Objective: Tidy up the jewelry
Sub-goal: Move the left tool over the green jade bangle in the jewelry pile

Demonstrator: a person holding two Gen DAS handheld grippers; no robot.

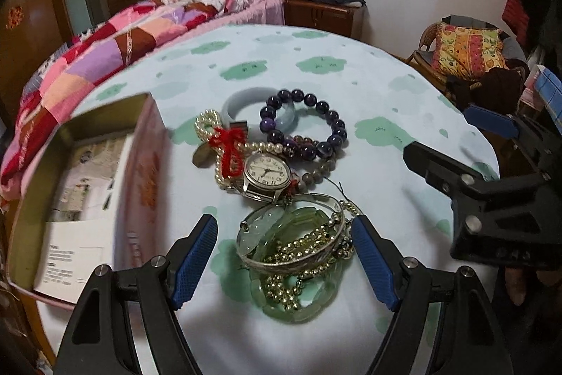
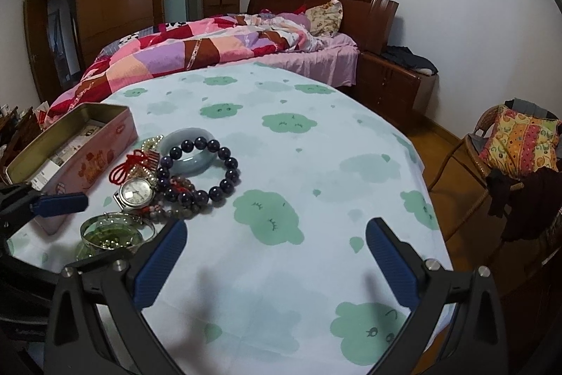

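Note:
A heap of jewelry lies on the cloud-print tablecloth (image 1: pixel 368 86). It holds a dark purple bead bracelet (image 1: pixel 305 125) (image 2: pixel 202 173), a pale jade bangle (image 1: pixel 242 101) (image 2: pixel 189 157), a silver wristwatch (image 1: pixel 267 176) (image 2: pixel 135 194), pearls with a red tassel (image 1: pixel 224 143), and a silver bangle (image 1: pixel 291 234) over green stones and gold beads. My left gripper (image 1: pixel 284 255) is open, its blue pads on either side of the silver bangle pile. My right gripper (image 2: pixel 275 264) is open over bare cloth, right of the heap. A pink open tin (image 1: pixel 87 185) (image 2: pixel 75 146) stands left of the heap.
Papers line the tin's bottom. A bed with a patchwork quilt (image 2: pixel 196 51) stands behind the table. A wicker chair with a patterned cushion (image 2: pixel 520 143) sits at the right. The table edge (image 2: pixel 421 171) drops to a wooden floor on the right.

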